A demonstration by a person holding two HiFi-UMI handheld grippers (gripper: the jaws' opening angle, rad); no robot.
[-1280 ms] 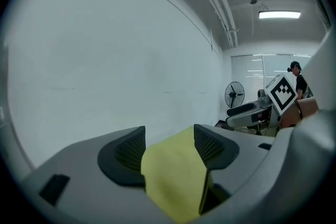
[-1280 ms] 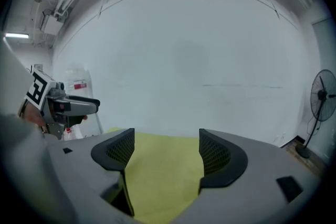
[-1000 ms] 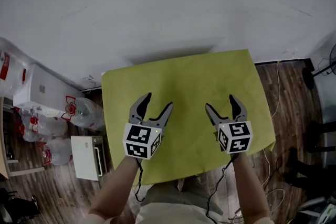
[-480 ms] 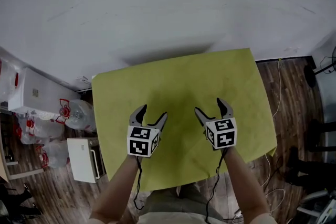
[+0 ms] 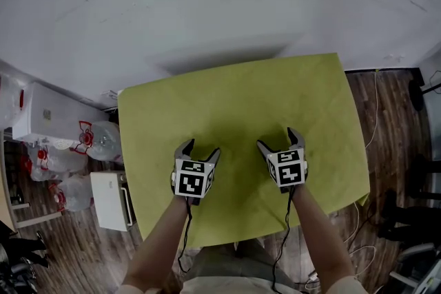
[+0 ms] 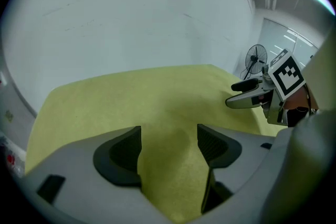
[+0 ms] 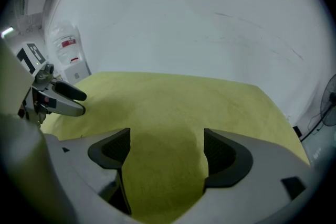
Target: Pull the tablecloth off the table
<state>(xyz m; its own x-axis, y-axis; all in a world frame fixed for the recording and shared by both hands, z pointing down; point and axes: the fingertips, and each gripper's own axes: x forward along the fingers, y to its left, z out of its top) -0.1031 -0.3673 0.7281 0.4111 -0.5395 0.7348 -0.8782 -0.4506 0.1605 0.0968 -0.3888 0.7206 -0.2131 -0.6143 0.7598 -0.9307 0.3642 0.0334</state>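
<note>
White wall (image 5: pixel 207 3) behind, wood floor (image 5: pixel 389 113) at the sides. Yellow-green tablecloth (image 5: pixel 241 100) lies spread flat over the tabletop (fully covered), its front edge hanging down by the person. Left tongs (image 5: pixel 201 148) and right tongs (image 5: pixel 278 139) sit side by side, low over the cloth's near half; contact unclear. Left tongs are spread wide with nothing pinched, just cloth below. Right tongs are opening, only cloth showing between them, not gripped.
</note>
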